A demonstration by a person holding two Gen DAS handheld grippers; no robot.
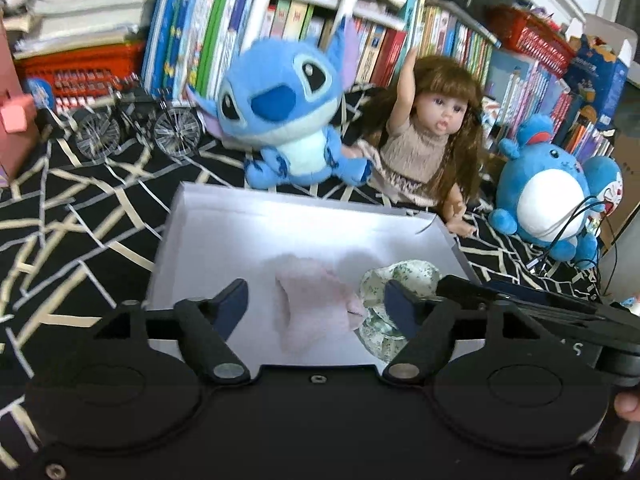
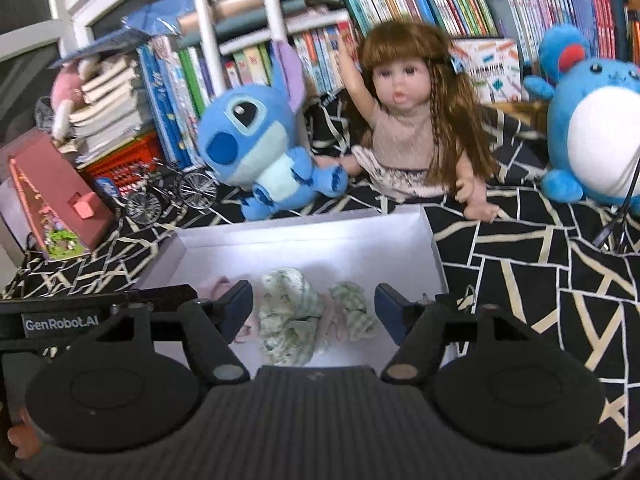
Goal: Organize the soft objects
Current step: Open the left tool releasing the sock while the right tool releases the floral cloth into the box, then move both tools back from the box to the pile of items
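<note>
Several soft pieces already lay in the near part of the white box [image 2: 428, 232]: a pale pink cloth [image 1: 308, 312], a green floral cloth [image 2: 286, 316] and a green striped cloth [image 2: 354, 312], loosely bunched rather than folded, so the sorting looked only partly done. The left gripper [image 1: 316, 304] and right gripper [image 2: 314, 308] both hovered over them with jaws spread wide, holding nothing. Beyond the far edge sat the blue plush [image 1: 280, 108], the doll [image 1: 424, 136] and a round blue plush [image 1: 548, 196] at far right, outside the box; whether they were meant to go in I could not tell.

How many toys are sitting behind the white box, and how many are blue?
Blue plush toys: 2, the Stitch plush and the round blue plush
Not blue: 1, the doll with long brown hair
Total: 3 toys behind the white box
</note>
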